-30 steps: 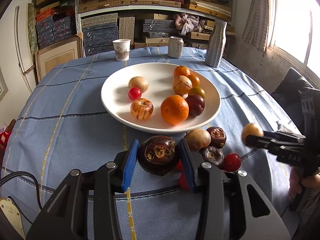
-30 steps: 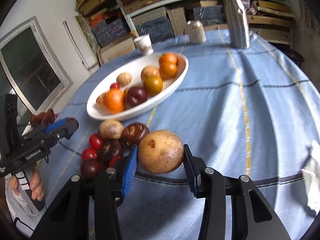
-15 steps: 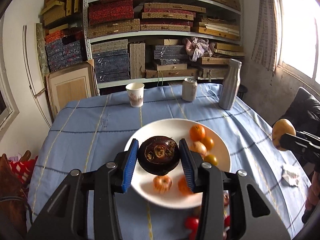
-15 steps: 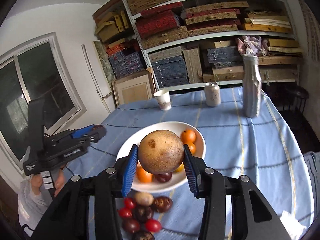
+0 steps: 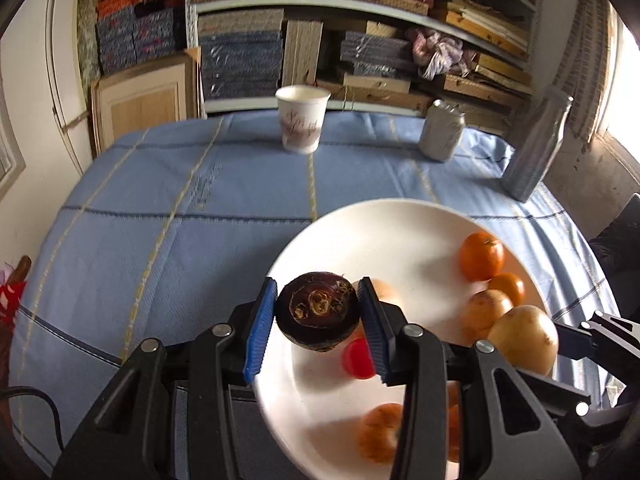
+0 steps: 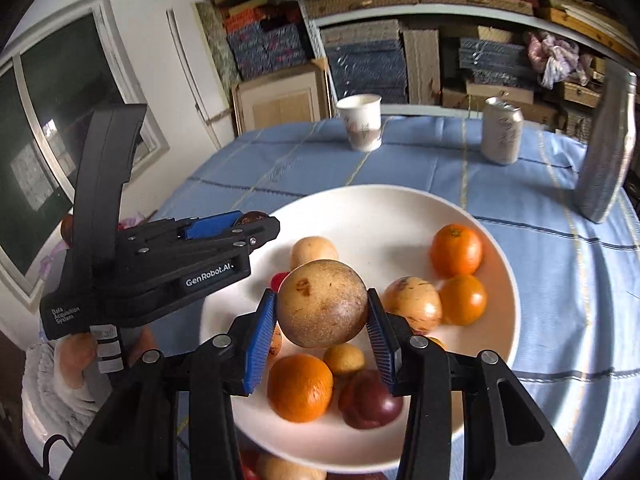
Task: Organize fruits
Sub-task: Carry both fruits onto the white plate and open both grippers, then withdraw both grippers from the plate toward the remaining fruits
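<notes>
A: State the condition of the left gripper.

B: Its two blue pads are closed partway on a dark purple fruit, pressing it from both sides. The fruit hangs above the near left part of the white plate.

A: And the right gripper?

B: Same condition. Its pads clamp a round tan fruit, held over the middle of the plate.

A: Contents of the plate?

B: Right wrist view: two oranges on the right side, a large orange near, a dark plum beside it, several tan fruits and a small red one, partly hidden.

A: Position of the grippers relative to each other?

B: The left gripper sits to the left of the plate, held by a hand in a pale knitted sleeve.

A: Items on the far side of the blue tablecloth?

B: A paper cup, a drinks can to its right, and a metal bottle at far right.
</notes>
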Tool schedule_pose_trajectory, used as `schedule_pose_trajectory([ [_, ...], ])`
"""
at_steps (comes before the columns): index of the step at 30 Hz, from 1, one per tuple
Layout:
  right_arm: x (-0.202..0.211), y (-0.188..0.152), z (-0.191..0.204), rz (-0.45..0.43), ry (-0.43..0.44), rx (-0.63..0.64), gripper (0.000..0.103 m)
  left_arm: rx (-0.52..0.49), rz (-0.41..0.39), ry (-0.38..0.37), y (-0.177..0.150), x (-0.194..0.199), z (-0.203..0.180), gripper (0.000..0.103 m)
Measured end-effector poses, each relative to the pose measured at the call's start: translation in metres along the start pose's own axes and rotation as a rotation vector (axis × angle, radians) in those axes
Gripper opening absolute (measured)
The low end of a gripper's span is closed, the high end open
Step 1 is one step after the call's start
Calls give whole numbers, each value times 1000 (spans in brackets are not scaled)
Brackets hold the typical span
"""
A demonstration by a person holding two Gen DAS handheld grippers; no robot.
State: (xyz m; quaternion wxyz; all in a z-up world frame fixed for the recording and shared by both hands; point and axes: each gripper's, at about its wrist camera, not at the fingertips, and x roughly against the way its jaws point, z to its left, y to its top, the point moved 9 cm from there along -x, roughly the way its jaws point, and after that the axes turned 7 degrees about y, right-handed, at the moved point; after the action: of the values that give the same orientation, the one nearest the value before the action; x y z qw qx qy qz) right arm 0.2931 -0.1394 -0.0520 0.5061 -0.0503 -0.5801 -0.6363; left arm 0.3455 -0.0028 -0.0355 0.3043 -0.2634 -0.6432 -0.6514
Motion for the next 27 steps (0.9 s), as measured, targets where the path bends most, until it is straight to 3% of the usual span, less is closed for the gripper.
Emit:
schedule_pose_trajectory([
  [7,-37,-6,-5,91,-16,-17,46,0,33,-9,-9,-20,0,42],
  [9,-33,-6,-9,80,-21,-30,48,-8,24,-5,-9,-16,-1,48],
  [13,6,8,-9,-16,5,-60,55,23,-36,13,1,11,6,71],
  [18,76,16,1,-169,10,-47,67,41,-84,10,0,54,13,74],
  [24,141,-27,8,-305,-49,-12,74,40,-140,60,-43,104,17,78],
  [26,148,-43,7,-323,-68,-9,75,53,-161,89,-63,119,16,92],
  [27,150,-52,6,-327,-74,-12,75,60,-180,110,-72,127,18,94],
])
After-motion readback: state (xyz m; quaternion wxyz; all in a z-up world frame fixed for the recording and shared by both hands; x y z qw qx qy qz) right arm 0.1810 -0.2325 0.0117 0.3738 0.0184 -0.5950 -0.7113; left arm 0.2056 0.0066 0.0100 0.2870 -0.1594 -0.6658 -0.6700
